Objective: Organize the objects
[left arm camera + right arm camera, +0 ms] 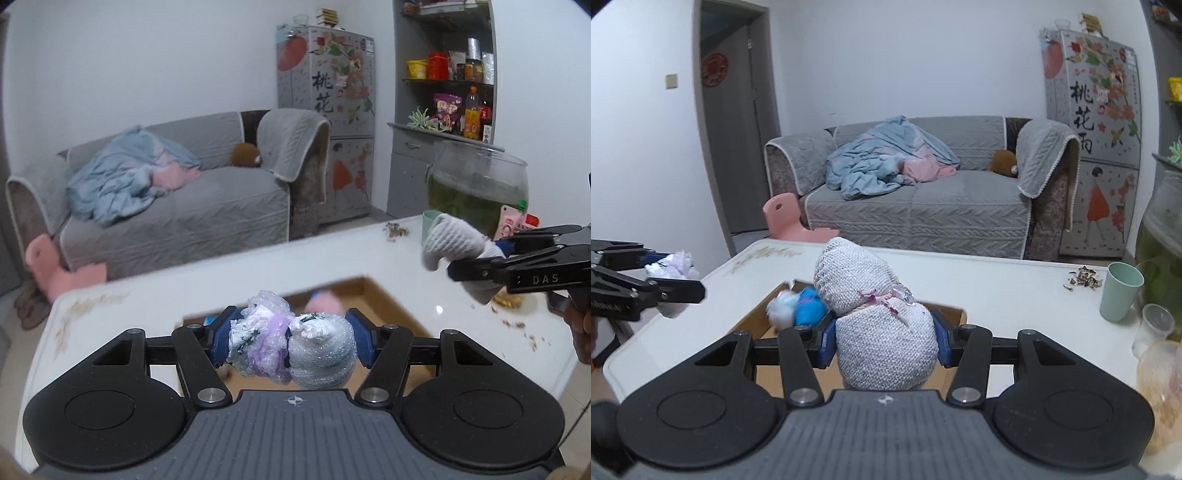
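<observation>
My left gripper [290,341] is shut on a crumpled bundle of bubble wrap and purple plastic [291,345] and holds it above an open cardboard box [384,299] on the white table [155,291]. My right gripper [886,341] is shut on a grey knitted pouch [875,314] tied with a pink cord, held above the same box [757,325]. In the box lie a blue soft item [809,306] and a white fluffy one [781,308]. Each gripper shows in the other's view: the right one [476,266], the left one [676,280].
On the table's right stand a green cup [1121,291], a clear plastic cup [1154,325], a glass fish bowl [476,184] and scattered seed husks [1084,278]. A grey sofa [916,192], a pink stool [790,218] and a fridge [1093,147] stand beyond.
</observation>
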{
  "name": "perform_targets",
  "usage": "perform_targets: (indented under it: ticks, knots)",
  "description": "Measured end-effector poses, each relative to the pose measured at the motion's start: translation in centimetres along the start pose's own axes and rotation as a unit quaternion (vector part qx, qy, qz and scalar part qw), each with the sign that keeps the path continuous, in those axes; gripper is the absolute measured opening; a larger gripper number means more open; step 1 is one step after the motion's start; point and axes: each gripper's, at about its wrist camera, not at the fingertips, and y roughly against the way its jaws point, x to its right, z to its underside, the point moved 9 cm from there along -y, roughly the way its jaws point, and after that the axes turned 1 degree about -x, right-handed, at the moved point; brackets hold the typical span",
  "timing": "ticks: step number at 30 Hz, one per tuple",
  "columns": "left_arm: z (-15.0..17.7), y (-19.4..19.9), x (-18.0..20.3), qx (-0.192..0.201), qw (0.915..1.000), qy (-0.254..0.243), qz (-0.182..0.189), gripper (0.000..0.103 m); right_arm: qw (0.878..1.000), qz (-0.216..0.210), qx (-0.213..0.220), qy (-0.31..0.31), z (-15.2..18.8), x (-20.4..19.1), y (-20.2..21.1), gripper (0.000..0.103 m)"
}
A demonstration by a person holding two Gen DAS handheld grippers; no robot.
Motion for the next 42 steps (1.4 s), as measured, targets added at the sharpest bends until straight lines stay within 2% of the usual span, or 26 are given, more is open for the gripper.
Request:
perform_targets:
  ticks: [3, 7, 15, 21, 24, 27, 31, 35, 42]
  knots:
    - [-2.2, -3.5, 1.8, -0.008, 0.9997, -0.022, 0.01, 0.068, 1.0, 0.005, -0.011, -0.011, -0.9, 1.1, -1.4, 0.046]
    - [-3.2, -8.9, 4.6, -0.027, 0.9975, -0.058, 0.03, 0.068, 0.999, 0.01, -0.024, -0.023, -1.3, 2.1, -2.4, 0.046]
    - [-0.8, -18.3, 8.7, -0.066, 0.9876, -0.123, 0.072, 0.068, 0.997, 0.038, -0.054, -0.031, -0.6, 4.5, -4.4, 0.046]
    - [0.9, -22.8, 9.5, -0.082, 0.9787, -0.158, 0.102, 0.068, 0.995, 0.046, -0.079, -0.038, 0.4, 5.7, -6.0, 0.046]
    - [2.2, -24.9, 9.3, -0.111, 0.9724, -0.175, 0.108, 0.068, 0.994, 0.045, -0.09, -0.037, 0.7, 5.7, -6.9, 0.046]
    - [3.8, -26.3, 8.3, -0.138, 0.965, -0.201, 0.095, 0.068, 0.994, 0.041, -0.099, -0.036, 0.7, 5.4, -7.9, 0.046]
    - [4.6, -26.3, 6.8, -0.149, 0.9582, -0.231, 0.079, 0.069, 0.992, 0.028, -0.111, -0.044, 0.8, 4.6, -9.2, 0.047]
    - [4.2, -26.2, 6.1, -0.15, 0.9568, -0.237, 0.076, 0.069, 0.991, 0.022, -0.127, -0.047, 1.0, 3.6, -10.5, 0.047]
    - [3.8, -26.6, 5.9, -0.151, 0.9579, -0.236, 0.063, 0.07, 0.987, 0.045, -0.151, -0.044, 1.9, 2.9, -11.8, 0.047]
